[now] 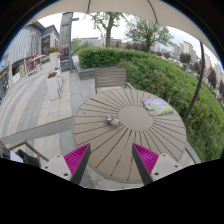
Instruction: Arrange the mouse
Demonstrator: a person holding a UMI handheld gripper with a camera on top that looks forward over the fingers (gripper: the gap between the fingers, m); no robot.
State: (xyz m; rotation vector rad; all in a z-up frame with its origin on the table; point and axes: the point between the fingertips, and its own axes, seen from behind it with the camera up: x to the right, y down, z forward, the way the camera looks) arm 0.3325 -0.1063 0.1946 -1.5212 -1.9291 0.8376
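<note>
Mouse near centre of round slatted table, well beyond gripper, fingers spread wide, nothing held. No legible writing. Cloth near far rim; chair behind.

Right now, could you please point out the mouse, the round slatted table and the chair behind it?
mouse (113,121): gripper view, middle of its body.
round slatted table (150,135): gripper view, bare slats.
chair (110,78): gripper view, backrest.

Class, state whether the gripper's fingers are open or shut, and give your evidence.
Open. The gripper shows a wide gap between its pink pads, holding nothing; the mouse lies beyond them on the round table.
</note>
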